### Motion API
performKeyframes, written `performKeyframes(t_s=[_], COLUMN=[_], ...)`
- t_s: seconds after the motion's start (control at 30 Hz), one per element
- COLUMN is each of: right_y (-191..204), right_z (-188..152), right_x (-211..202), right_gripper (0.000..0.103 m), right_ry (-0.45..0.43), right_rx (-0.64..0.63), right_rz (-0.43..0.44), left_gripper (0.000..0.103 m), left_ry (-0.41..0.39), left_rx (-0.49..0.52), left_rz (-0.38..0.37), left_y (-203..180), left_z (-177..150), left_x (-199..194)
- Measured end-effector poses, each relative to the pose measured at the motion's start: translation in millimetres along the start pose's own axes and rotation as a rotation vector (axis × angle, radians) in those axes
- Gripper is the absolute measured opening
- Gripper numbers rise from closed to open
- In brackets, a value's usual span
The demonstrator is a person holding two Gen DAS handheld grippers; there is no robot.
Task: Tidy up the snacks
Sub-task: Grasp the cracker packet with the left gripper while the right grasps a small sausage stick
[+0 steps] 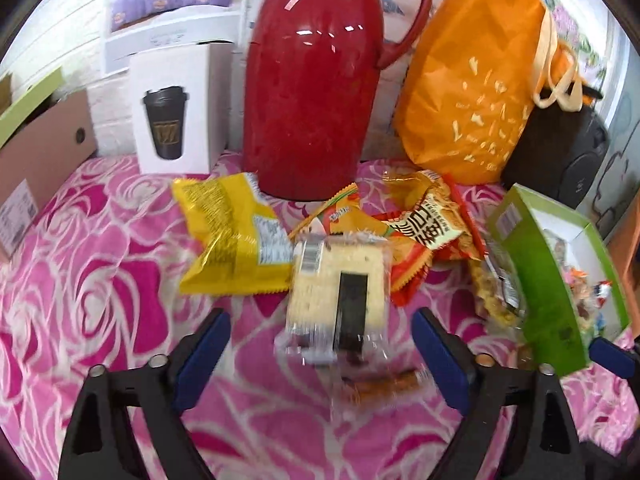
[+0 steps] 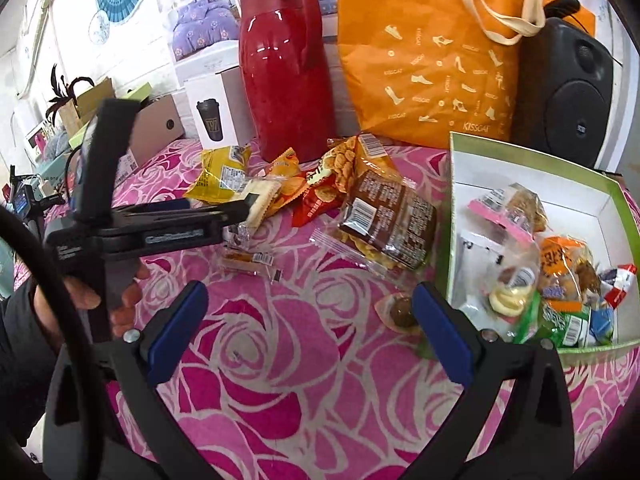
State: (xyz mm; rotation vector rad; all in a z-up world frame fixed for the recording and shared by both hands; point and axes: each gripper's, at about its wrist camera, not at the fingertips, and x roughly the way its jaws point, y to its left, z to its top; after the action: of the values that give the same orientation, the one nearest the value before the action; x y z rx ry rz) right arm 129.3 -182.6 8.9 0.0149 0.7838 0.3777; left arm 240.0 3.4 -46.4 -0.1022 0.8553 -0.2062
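Crinkly film wraps the cracker pack (image 1: pixel 338 304), seen at centre frame between the spread-apart left gripper (image 1: pixel 322 360) pads, ungripped. Light, brittle contents are judged best pinched across the flat faces. The right gripper (image 2: pixel 310 330) is spread wide at lower centre, holding nothing.

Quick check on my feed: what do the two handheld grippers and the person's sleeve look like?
Both are black plastic frames with flat blue pads on the fingers and silver pivot bolts. The right gripper shows this up close. The left gripper, seen side-on, has a black pistol-style handle, white lettering too blurred to read, and a black cable curving beside it. The sleeve is dark.
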Motion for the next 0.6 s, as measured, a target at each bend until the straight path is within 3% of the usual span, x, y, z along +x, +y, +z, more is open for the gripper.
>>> performKeyframes(t_s=[0.13, 0.27, 0.37, 0.6], right_y=[5.4, 8.9, 16.9, 51.2], right_z=[7.2, 13.7, 15.1, 11.2], right_x=[14.8, 29.7, 41.4, 80.3], right_gripper=[0.099, 0.09, 0.08, 0.079], right_ry=[0.013, 0.041, 0.066, 0.131], right_rx=[-0.023, -0.041, -0.055, -0.167], right_rz=[-0.003, 0.004, 0.057, 0.18], left_gripper=[0.059, 0.059, 0.059, 0.059], left_ry=[0.064, 0.058, 0.03, 0.018], left_rx=[0.039, 0.026, -0.01, -0.057], left_rz=[-0.034, -0.072, -0.08, -0.065], left_y=[-3.1, 4.8, 20.2, 60.1], left_z=[4.6, 0.5, -7.5, -30.3], left_x=[22.3, 12.7, -10.4, -48.2])
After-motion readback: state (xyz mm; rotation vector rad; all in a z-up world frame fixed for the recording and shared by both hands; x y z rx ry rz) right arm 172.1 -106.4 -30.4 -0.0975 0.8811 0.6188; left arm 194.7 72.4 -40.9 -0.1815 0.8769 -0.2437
